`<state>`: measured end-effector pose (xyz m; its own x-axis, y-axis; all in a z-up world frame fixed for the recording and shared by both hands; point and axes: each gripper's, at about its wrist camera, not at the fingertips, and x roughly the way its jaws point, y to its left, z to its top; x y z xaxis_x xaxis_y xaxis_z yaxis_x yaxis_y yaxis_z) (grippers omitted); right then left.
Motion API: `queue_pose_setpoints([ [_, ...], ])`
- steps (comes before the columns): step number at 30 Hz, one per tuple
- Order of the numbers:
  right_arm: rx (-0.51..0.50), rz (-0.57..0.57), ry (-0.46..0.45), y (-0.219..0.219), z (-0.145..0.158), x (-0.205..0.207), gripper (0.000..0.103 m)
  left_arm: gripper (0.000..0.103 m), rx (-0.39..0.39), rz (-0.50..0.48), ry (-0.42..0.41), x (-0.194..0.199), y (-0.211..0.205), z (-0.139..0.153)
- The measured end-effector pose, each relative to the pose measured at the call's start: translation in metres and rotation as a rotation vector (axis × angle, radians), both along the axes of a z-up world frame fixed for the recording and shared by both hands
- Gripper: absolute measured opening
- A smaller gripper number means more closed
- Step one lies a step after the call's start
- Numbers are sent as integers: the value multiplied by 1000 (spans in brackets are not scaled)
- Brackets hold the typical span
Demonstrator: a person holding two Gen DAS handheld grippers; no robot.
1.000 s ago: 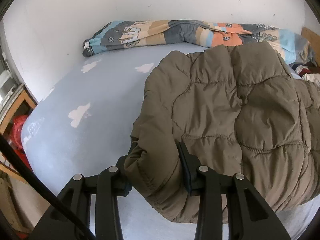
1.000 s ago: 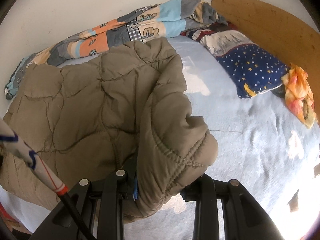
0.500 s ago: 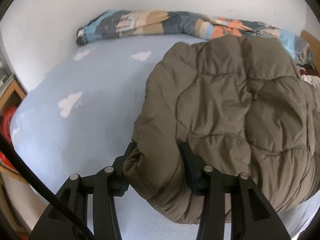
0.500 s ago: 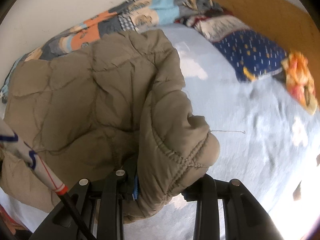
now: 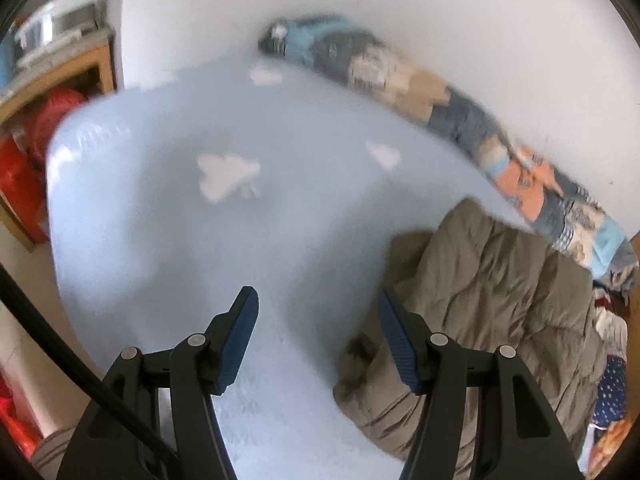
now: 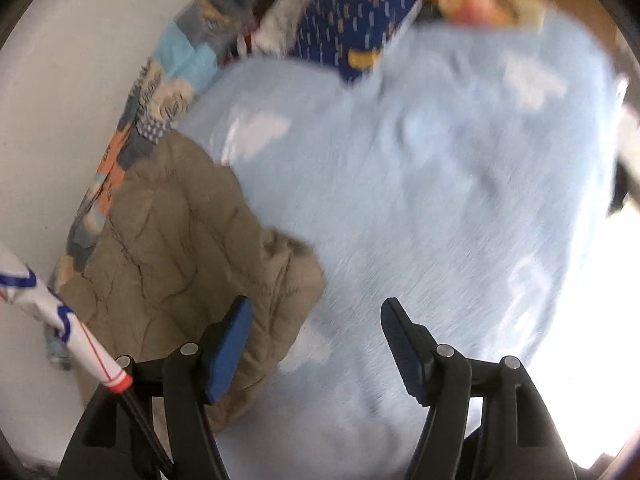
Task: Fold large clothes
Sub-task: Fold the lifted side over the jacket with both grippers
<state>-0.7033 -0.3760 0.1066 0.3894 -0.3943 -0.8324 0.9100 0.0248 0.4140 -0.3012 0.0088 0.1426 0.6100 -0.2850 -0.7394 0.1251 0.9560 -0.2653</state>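
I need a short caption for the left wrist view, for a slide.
Left gripper, jaws just opened and empty, above the light blue sheet, beside the released olive quilted jacket.

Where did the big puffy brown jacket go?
The brown jacket lies on the blue bed sheet, against the patchwork quilt along the wall: lower right in the left wrist view, lower left in the right.
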Motion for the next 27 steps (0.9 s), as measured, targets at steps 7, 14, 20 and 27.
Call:
queue_pose_setpoints([
  [7, -355, 390, 65, 46, 49, 94, 71, 61, 156, -378, -281, -69, -98, 27],
  [14, -353, 541, 178, 42, 27, 172, 70, 61, 371, -721, -348, -110, -211, -14],
  [20, -136, 541, 215, -7, -26, 193, 78, 70, 385, -681, -82, -50, -235, -54],
  [27, -209, 513, 165, -18, 13, 191, 68, 68, 234, -663, -124, -32, -218, -6],
])
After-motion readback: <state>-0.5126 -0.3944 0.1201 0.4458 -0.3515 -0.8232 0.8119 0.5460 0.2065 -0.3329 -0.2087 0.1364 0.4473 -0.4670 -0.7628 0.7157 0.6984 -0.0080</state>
